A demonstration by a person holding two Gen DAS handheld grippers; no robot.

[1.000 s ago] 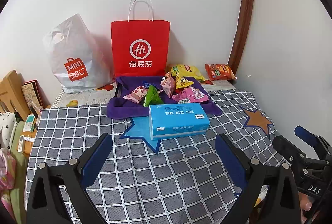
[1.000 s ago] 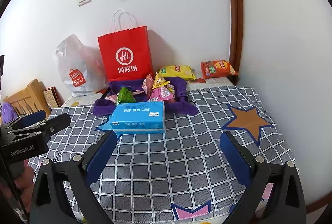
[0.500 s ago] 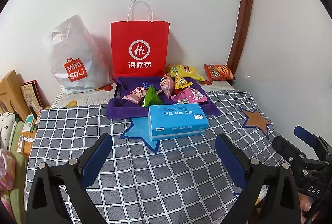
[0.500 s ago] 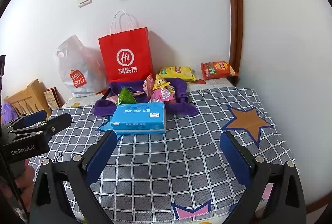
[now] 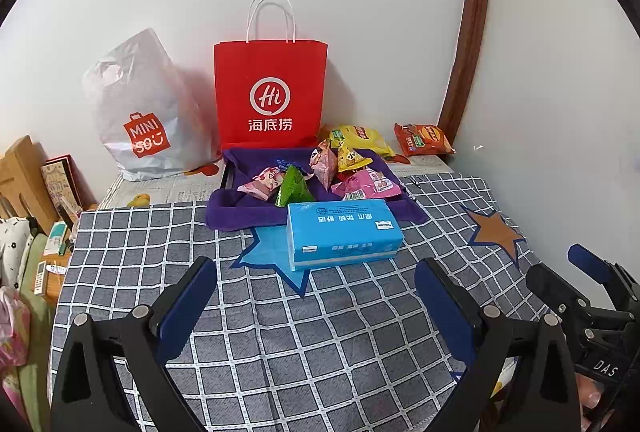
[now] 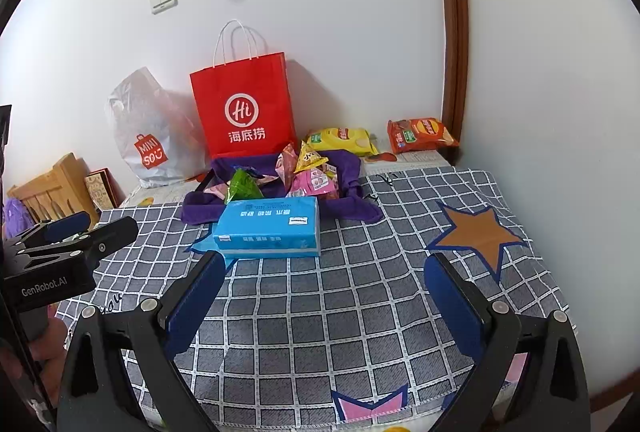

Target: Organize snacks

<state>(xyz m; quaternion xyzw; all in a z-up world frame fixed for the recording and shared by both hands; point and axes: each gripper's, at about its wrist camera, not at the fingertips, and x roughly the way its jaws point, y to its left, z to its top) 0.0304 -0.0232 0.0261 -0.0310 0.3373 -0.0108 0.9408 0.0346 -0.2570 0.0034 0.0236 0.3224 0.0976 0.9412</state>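
Several small snack packets (image 5: 320,172) (image 6: 304,168), pink, green and yellow, lie on a purple cloth (image 5: 240,208) (image 6: 200,204) at the back of the table. A yellow chip bag (image 5: 360,138) (image 6: 344,140) and a red-orange chip bag (image 5: 424,140) (image 6: 420,134) rest behind it by the wall. A blue tissue pack (image 5: 344,232) (image 6: 270,228) sits in front of the cloth. My left gripper (image 5: 316,296) and right gripper (image 6: 324,292) both hover open and empty over the checked tablecloth, short of the tissue pack.
A red paper bag (image 5: 270,96) (image 6: 244,108) and a white plastic bag (image 5: 140,112) (image 6: 152,128) stand against the wall. A wooden rack (image 5: 24,176) and clutter sit off the left edge. The wall closes in on the right.
Both views have shifted only slightly; the scene sits a touch farther away. Nothing was grasped or moved.
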